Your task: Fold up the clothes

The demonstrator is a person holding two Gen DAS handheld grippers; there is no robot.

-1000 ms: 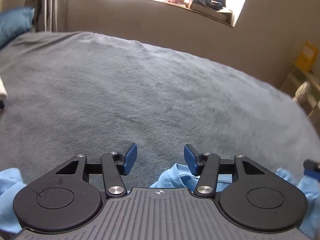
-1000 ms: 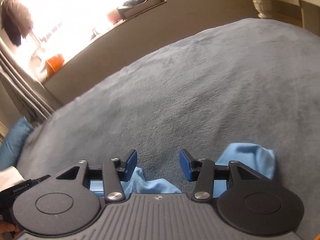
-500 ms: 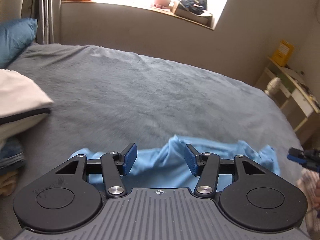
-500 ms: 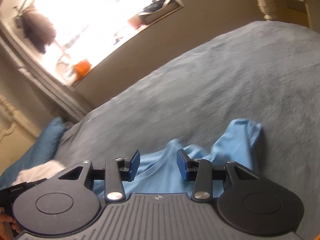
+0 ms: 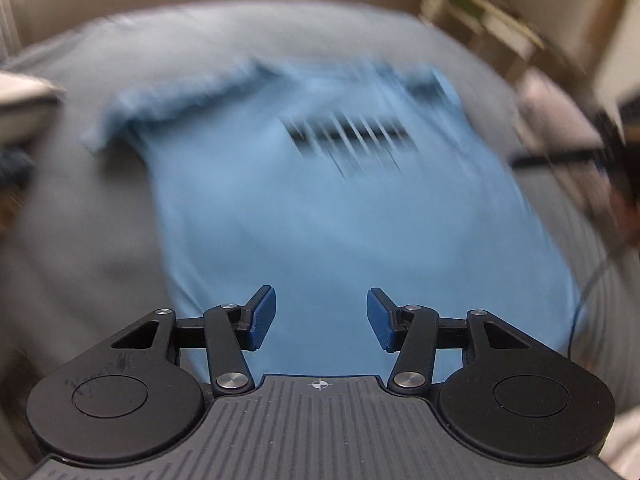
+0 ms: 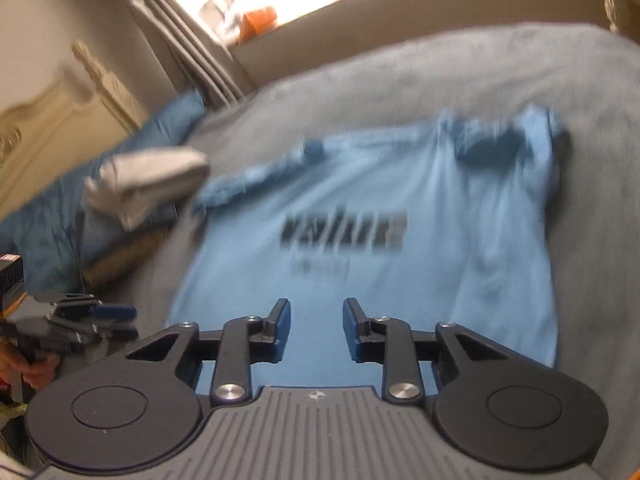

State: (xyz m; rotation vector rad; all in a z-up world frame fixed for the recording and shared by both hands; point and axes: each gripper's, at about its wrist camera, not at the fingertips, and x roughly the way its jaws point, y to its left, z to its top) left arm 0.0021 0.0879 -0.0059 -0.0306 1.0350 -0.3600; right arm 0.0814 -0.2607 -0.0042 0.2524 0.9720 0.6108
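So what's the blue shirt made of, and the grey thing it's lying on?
The blue shirt looks like thin, soft knit cloth, probably cotton: matte, lying limp with crumpled sleeves. The grey blanket looks like fuzzy fleece or plush, since its surface seems napped and dull. Blur leaves both uncertain.

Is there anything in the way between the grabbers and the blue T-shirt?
Nothing visible is. The light blue T-shirt lies spread on the grey blanket, right ahead of the open left hand-held gripper and the open right hand-held gripper. The folded white cloth sits off to the side, beside the shirt's sleeve.
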